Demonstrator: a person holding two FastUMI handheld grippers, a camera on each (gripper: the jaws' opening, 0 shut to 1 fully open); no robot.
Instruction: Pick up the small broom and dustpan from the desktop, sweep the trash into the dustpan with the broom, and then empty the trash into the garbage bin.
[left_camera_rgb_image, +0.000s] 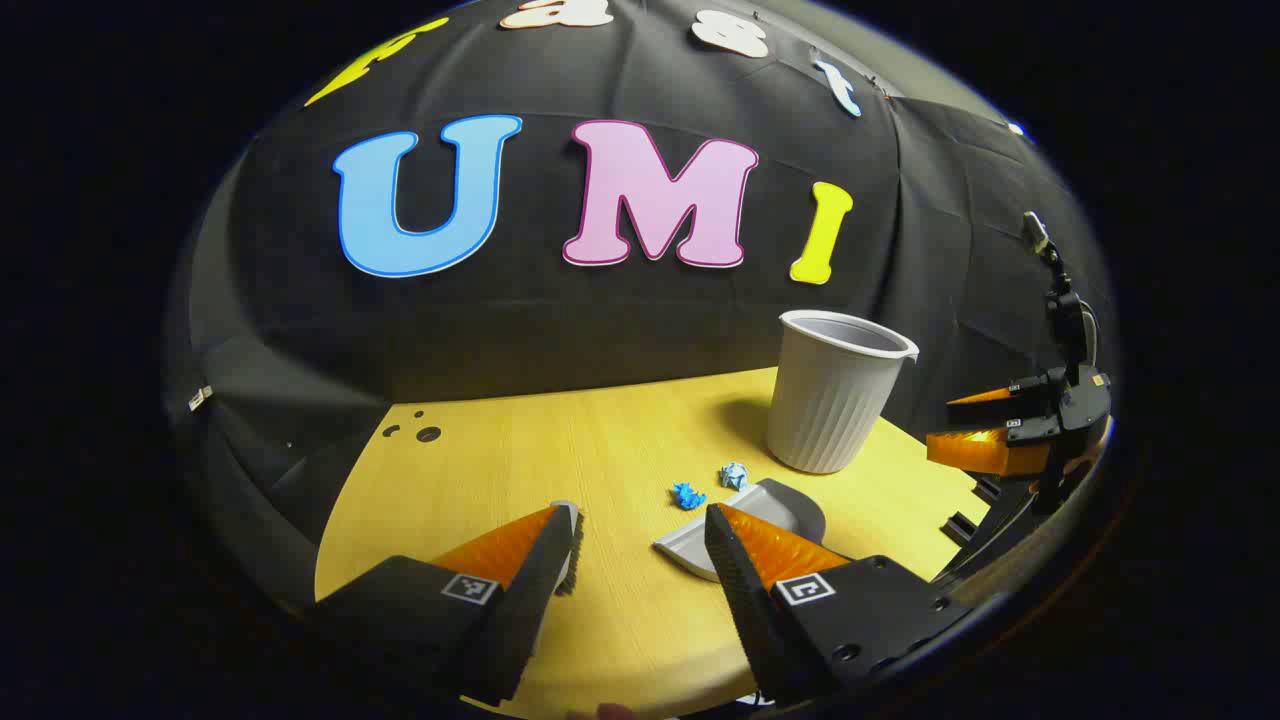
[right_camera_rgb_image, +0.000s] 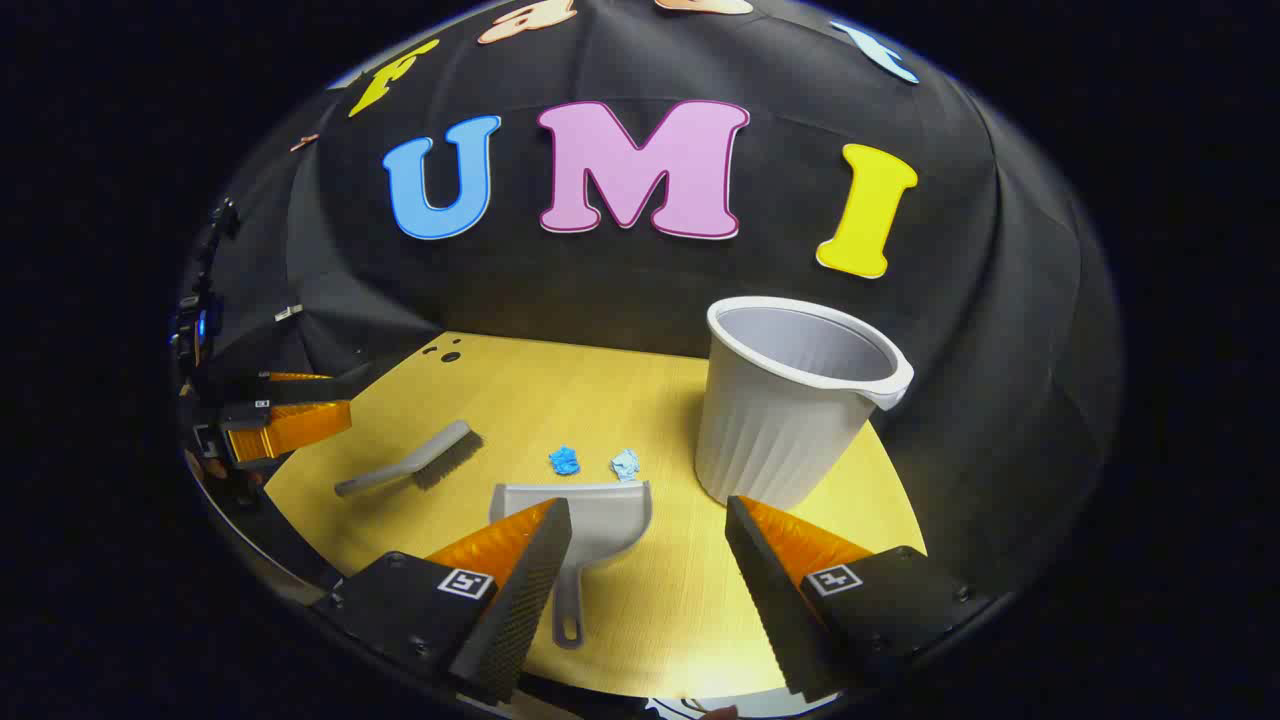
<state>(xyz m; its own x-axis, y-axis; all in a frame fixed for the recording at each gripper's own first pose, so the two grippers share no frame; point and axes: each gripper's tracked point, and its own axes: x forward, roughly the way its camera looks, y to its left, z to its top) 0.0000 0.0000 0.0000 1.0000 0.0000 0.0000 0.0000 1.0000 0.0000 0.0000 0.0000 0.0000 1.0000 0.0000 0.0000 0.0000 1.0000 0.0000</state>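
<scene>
so, both grippers spread wide, gripping nothing: left gripper (left_camera_rgb_image: 640, 540), right gripper (right_camera_rgb_image: 650, 535). broom (right_camera_rgb_image: 415, 462) left of right gripper, dustpan (right_camera_rgb_image: 590, 515) under its left finger, trash (right_camera_rgb_image: 564, 460) beyond. risk: clipping dustpan sideways, scattering scraps. garbage bin (right_camera_rgb_image: 790, 400) ahead-right, apparently empty; dustpan empty too.

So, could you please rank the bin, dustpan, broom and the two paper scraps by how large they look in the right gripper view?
1. bin
2. dustpan, though it lies nearest the camera, which flatters it
3. broom
4. blue scrap and pale scrap: too alike to rank
</scene>
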